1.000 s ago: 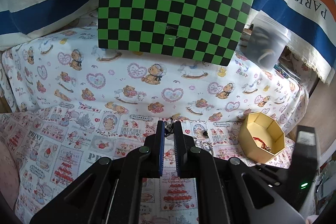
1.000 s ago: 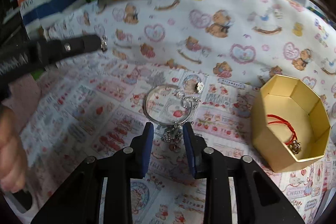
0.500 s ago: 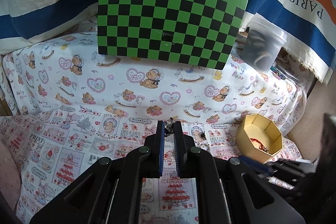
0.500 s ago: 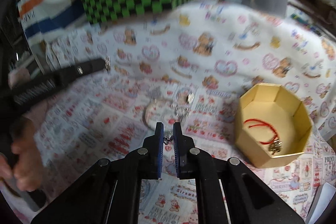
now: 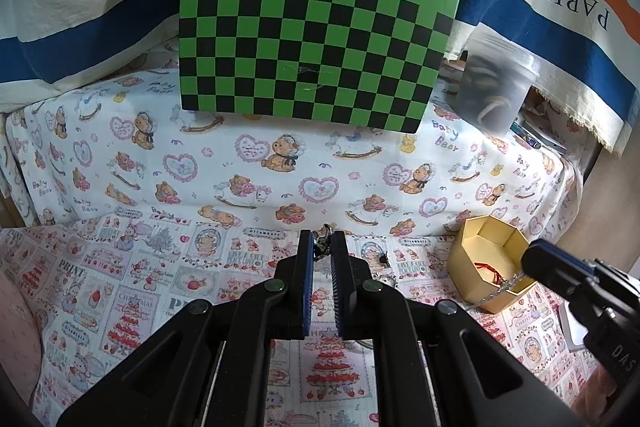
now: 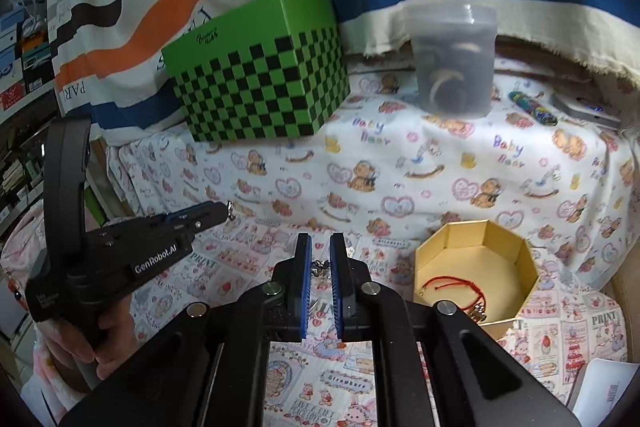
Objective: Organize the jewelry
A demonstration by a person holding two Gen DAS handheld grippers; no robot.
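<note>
Item: jewelry on a printed cloth, both your grippers closed narrow on small pieces.

Your left gripper (image 5: 323,247) pinches a small metal charm (image 5: 326,230) at its fingertips, held above the printed cloth (image 5: 120,287). Your right gripper (image 6: 320,247) grips a silver chain (image 5: 502,287), which hangs from its tip over the near rim of the yellow octagonal box (image 6: 516,267). Inside the box lies a red cord bracelet (image 6: 452,283). Behind stand a green checkered box (image 6: 260,75) and a cloudy plastic tub (image 6: 452,63), well apart from the grippers.
</note>
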